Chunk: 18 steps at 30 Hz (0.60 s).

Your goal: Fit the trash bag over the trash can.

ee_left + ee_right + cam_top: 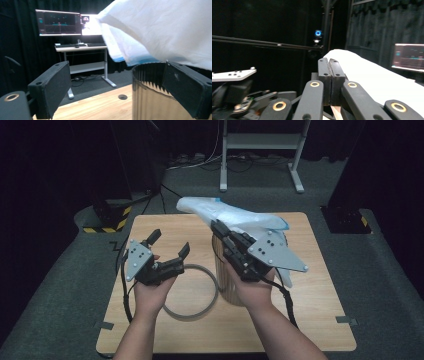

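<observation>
A white plastic bag point(235, 215) with a blue edge hangs in the air over a tall ribbed cylinder point(223, 280) on the wooden table point(310, 320). My right gripper point(217, 226) is shut on the bag's near end, its jaws pressed flat together point(329, 62) with the bag point(367, 75) stretching away behind them. My left gripper point(170, 241) is open to the left of the cylinder, holding nothing. Between its jaws point(120, 85) I see the cylinder's rim point(147, 95), with the bag point(162, 32) above it.
A grey ring point(190, 316) lies flat on the table in front of the cylinder, under my left hand. Beyond the table stand a white desk frame point(260, 150) and yellow-and-black striped bases point(107, 222). Lit monitors point(60, 22) sit on a desk.
</observation>
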### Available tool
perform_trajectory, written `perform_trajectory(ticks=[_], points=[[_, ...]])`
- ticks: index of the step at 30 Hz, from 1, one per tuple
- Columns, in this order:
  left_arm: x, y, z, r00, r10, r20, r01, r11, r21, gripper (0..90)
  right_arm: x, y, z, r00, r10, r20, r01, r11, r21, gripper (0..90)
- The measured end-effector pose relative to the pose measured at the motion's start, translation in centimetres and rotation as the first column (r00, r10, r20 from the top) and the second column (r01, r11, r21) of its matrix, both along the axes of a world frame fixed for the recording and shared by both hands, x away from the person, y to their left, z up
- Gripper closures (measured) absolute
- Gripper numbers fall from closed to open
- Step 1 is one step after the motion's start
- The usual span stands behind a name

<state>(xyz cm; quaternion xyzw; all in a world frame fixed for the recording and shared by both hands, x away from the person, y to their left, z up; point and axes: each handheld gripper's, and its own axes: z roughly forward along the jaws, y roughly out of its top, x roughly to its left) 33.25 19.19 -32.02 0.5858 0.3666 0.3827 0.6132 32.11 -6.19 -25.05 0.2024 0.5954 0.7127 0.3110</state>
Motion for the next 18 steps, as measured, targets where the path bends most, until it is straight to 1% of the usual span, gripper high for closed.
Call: perform_trajectory(ticks=[3,5,6,8,9,10,11,12,13,14,15,16,17,18], points=[[0.0,0.4,0.4,0.9998,0.017,0.012,-0.017,0.9998,-0.01,7.3,-0.3,0.8,0.1,0.9998,0.02,0.01,-0.02,1.0,-0.013,89.4],[0.0,0.4,0.5,0.9996,0.022,0.018,-0.022,0.9997,-0.01,6.7,-0.5,0.9,0.1,0.9996,0.025,0.015,-0.025,1.0,-0.012,89.3],[0.2,0.4,0.9,0.9992,0.028,0.028,-0.027,0.9994,-0.023,6.6,-0.6,0.9,0.1,0.9996,0.024,0.015,-0.024,1.0,-0.012,89.3],[0.4,0.4,1.2,0.9986,0.04,0.035,-0.039,0.9991,-0.017,6.0,-0.7,0.6,0.0,0.9997,0.019,0.017,-0.019,1.0,-0.01,89.3],[0.4,0.4,1.2,0.9986,0.04,0.035,-0.039,0.9991,-0.017,5.6,-0.7,0.6,0.0,0.9997,0.019,0.017,-0.019,1.0,-0.01,89.3],[0.7,0.2,1.5,0.9986,0.034,0.042,-0.033,0.9993,-0.02,5.5,-0.7,-0.1,-0.2,0.9998,0.005,0.017,-0.005,1.0,-0.009,89.3],[0.7,0.2,1.5,0.9986,0.034,0.042,-0.033,0.9993,-0.02,5.3,-0.7,-0.1,-0.2,0.9998,0.005,0.017,-0.005,1.0,-0.009,89.3],[1.1,-0.2,1.8,0.9986,0.022,0.049,-0.021,0.9995,-0.025,5.2,-0.6,-0.9,-0.3,0.9999,-0.011,0.012,0.012,1.0,-0.007,89.3],[1.1,-0.2,1.8,0.9986,0.022,0.049,-0.021,0.9995,-0.025,5.2,-0.6,-0.9,-0.3,0.9999,-0.011,0.012,0.012,1.0,-0.007,89.3],[1.5,-0.9,2.1,0.9986,-0.001,0.054,0.002,0.9998,-0.022,5.2,-0.4,-1.8,-0.6,0.9995,-0.031,0.008,0.031,0.999,-0.008,89.3],[1.5,-0.9,2.1,0.9986,-0.001,0.054,0.002,0.9998,-0.022,5.3,-0.3,-2.1,-0.7,0.9992,-0.039,0.007,0.039,0.999,-0.009,89.3],[1.9,-1.8,2.4,0.9977,-0.033,0.059,0.033,0.9994,-0.008,5.5,-0.3,-2.6,-0.8,0.9991,-0.043,0.001,0.043,0.999,-0.007,89.3],[1.9,-1.8,2.4,0.9977,-0.033,0.059,0.033,0.9994,-0.008,5.8,-0.2,-3.1,-0.9,0.9987,-0.051,-0.004,0.051,0.999,-0.003,89.3],[2.4,-2.7,2.5,0.9956,-0.07,0.062,0.07,0.9975,0.0,6.9,-0.2,-3.6,-0.9,0.9984,-0.057,-0.008,0.057,0.998,-0.004,89.3]])
